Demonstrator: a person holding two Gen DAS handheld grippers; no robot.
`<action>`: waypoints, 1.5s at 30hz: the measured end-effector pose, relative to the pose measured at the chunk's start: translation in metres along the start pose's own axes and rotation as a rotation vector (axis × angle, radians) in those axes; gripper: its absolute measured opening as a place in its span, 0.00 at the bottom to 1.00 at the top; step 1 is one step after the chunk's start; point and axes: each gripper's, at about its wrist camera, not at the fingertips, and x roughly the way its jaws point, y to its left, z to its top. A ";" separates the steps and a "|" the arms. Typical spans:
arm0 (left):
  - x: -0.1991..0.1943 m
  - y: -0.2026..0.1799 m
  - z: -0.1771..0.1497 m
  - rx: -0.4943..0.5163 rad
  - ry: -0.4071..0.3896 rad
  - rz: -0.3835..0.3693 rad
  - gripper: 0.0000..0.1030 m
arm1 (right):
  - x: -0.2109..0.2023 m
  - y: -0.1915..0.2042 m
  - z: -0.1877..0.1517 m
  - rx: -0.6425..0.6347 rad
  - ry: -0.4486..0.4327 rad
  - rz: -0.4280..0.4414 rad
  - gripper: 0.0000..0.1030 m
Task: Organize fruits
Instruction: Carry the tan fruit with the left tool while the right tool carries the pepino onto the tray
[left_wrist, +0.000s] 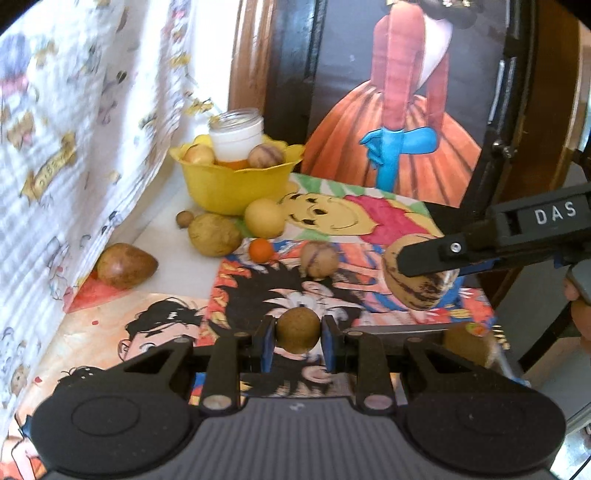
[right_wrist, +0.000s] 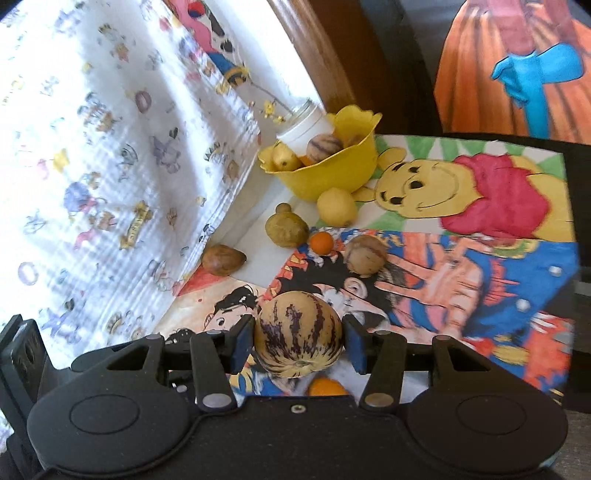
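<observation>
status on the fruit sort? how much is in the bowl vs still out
Done: a few fruits sit in the yellow bowl. In hand: left claw grips a small brown fruit; right claw holds a striped fruit. Left: roughly seven loose fruits, including the lemon.

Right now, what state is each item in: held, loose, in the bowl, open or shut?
Left hand-held gripper: shut on the brown ball.
Brown ball: held between the pads.
Right hand-held gripper: shut on the striped melon.
Striped melon: held, off the mat.
Yellow bowl: upright, holding fruit and a jar.
Jar: upright in the bowl, no lid visible.
Small orange: loose on the mat.
Lemon: loose beside the bowl.
</observation>
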 end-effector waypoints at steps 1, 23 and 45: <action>-0.004 -0.005 -0.001 0.004 -0.002 -0.004 0.27 | -0.008 -0.001 -0.004 -0.005 -0.007 -0.008 0.52; 0.006 -0.073 -0.054 0.037 0.046 -0.080 0.28 | -0.038 -0.053 -0.118 -0.046 -0.101 -0.126 0.52; 0.038 -0.072 -0.077 0.059 0.083 -0.043 0.28 | -0.012 -0.039 -0.161 -0.330 -0.239 -0.252 0.52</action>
